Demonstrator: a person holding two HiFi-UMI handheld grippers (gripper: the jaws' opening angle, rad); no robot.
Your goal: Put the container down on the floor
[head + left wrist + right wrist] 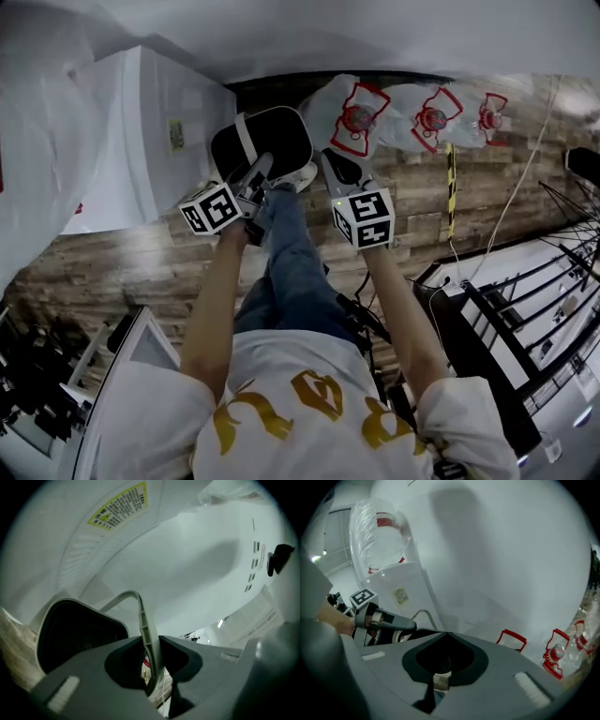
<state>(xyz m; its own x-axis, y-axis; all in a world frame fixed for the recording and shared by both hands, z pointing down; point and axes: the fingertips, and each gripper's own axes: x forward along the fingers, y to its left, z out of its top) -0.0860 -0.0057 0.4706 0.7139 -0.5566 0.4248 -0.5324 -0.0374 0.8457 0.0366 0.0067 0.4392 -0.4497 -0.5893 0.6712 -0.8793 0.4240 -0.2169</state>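
The person stood over the wooden floor (131,267), arms out and down. The left hand-held gripper (260,173) had its jaws clamped on the thin pale handle (146,623) of the container (267,136), a black bin with a light rim. The handle stood upright between the jaws and arched over the bin's dark opening. The bin sat just past the person's jeans leg (286,267), close against the white cabinet (141,122) at the left. I couldn't tell whether its base touched the floor. The right hand-held gripper (336,164) hovered just beside the bin's right rim, its jaws drawn together at the tips with nothing between them. Beyond it, three clear bags (427,117) with red print lay in a row along the wall.
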